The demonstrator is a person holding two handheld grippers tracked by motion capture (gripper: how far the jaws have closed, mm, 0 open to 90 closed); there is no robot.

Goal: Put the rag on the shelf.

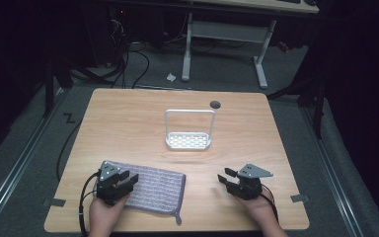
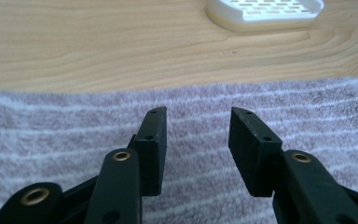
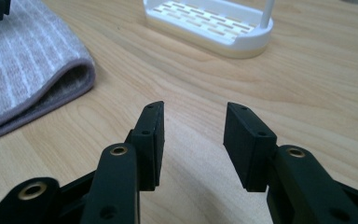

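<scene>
Hovering low with jaws apart, the left hand-held gripper [image 1: 129, 180] sits over the folded, striped grey towel [image 1: 153, 190]; the right hand-held gripper [image 1: 227, 177], also apart, hangs above bare table [image 1: 128, 123].

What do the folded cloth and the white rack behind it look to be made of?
Cloth: soft looped fabric, likely terry or microfibre, matte grey-mauve with pale stripes; the fuzzy pile and rounded fold show in the right gripper view. Rack: probably moulded plastic, smooth and slightly glossy white, with a slotted base and a thin hoop handle that may be plastic or coated metal.
</scene>
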